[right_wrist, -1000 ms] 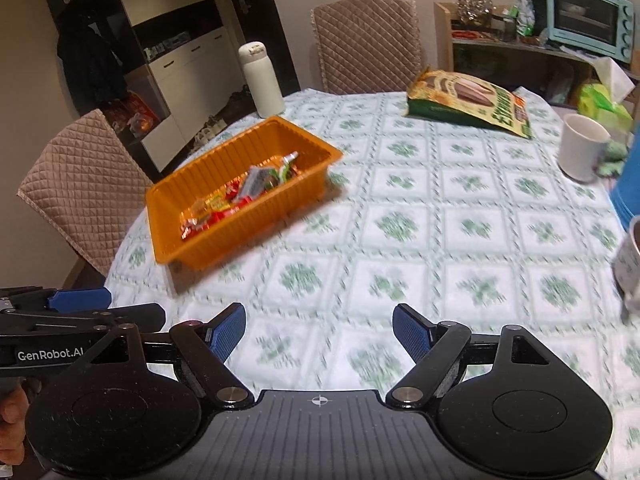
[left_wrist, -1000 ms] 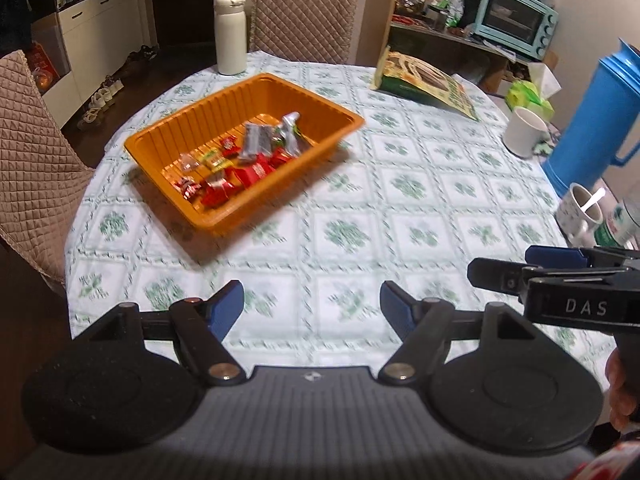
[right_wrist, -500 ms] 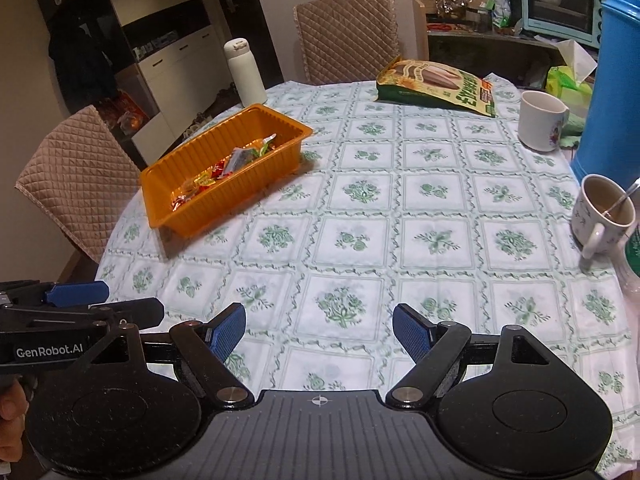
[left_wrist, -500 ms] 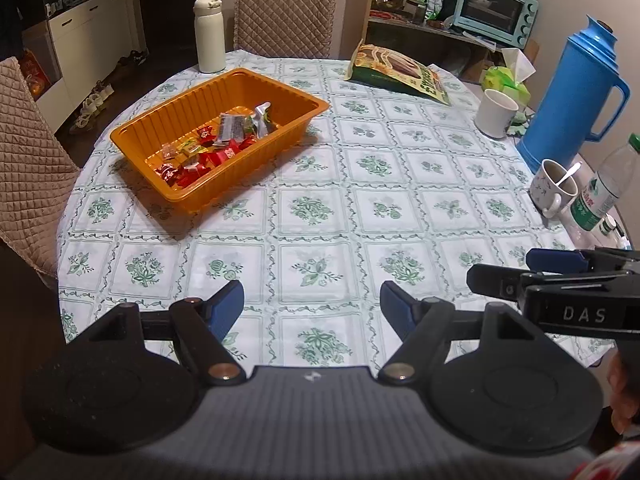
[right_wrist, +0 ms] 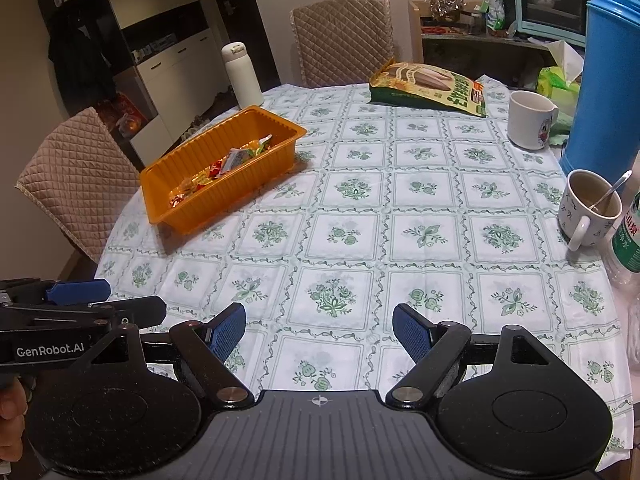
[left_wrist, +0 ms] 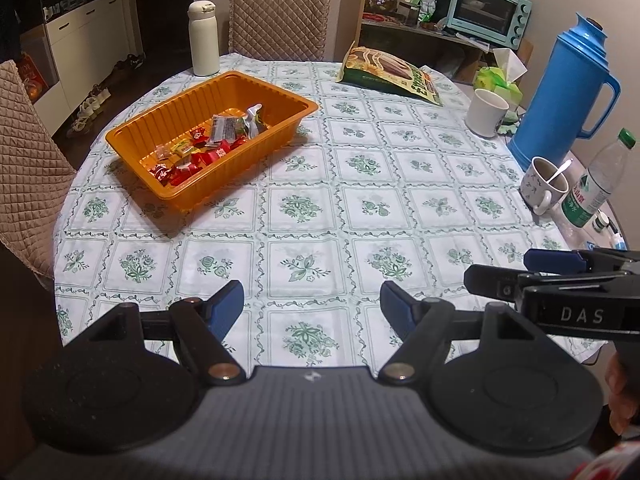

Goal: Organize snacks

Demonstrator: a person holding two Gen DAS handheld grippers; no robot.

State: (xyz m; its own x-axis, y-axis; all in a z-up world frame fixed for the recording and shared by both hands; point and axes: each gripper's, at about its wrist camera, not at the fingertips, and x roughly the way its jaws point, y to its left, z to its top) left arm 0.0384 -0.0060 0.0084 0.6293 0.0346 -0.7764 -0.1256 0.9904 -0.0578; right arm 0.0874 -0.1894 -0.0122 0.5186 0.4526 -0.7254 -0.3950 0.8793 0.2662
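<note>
snacks sit in the orange tray (left_wrist: 208, 136); sorting looks finished.
left gripper (left_wrist: 311, 304) and right gripper (right_wrist: 318, 326): jaws spread, empty, over the near worktop edge; nothing loose to fetch.

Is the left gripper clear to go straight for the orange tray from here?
Probably yes: left gripper is open, and only bare tablecloth lies between it and the orange tray.
</note>
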